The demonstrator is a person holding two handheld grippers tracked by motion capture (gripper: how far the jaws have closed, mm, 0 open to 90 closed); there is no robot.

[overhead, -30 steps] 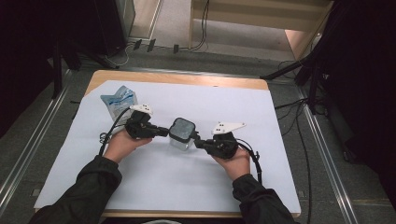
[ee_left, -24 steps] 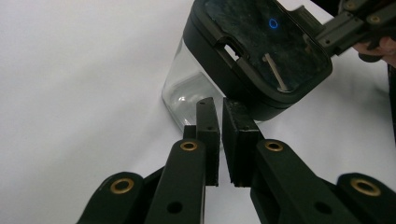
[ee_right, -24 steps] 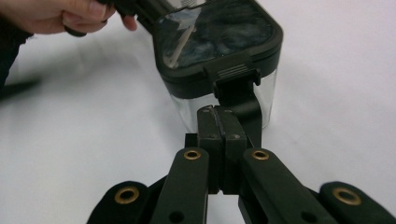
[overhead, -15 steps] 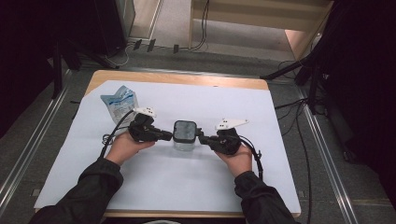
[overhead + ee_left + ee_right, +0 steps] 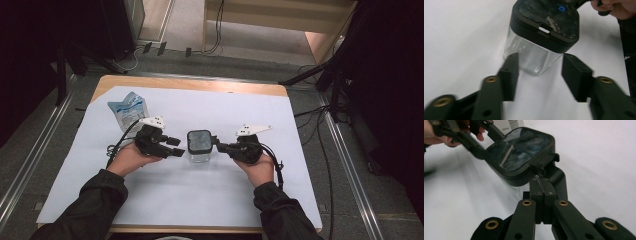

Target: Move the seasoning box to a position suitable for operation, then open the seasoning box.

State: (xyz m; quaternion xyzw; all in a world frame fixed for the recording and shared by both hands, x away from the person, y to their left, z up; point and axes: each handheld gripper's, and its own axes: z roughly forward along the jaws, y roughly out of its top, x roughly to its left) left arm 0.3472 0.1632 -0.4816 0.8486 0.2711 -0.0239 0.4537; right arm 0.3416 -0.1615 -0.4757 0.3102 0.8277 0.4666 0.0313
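A clear square container (image 5: 200, 154) with a dark lid (image 5: 199, 141) stands upright in the middle of the white mat (image 5: 250, 200). My left gripper (image 5: 177, 146) sits just left of it. Its jaws have just been opening, and in the left gripper view the left gripper (image 5: 540, 62) is open, its pads apart from the glass body (image 5: 529, 56) with only a lower corner between the tips. My right gripper (image 5: 216, 144) comes in from the right. In the right gripper view the right gripper (image 5: 540, 181) is shut, tips against the latch (image 5: 547, 160) of the lid (image 5: 519, 150).
A blue and white pouch (image 5: 127, 107) lies flat at the mat's far left. The wooden table edge (image 5: 200, 84) runs along the back. Cables trail from both grippers, and metal rails flank the table on the floor.
The left gripper's jaws, closed at the container's left side before, now stand apart. The container and the right gripper have barely shifted.
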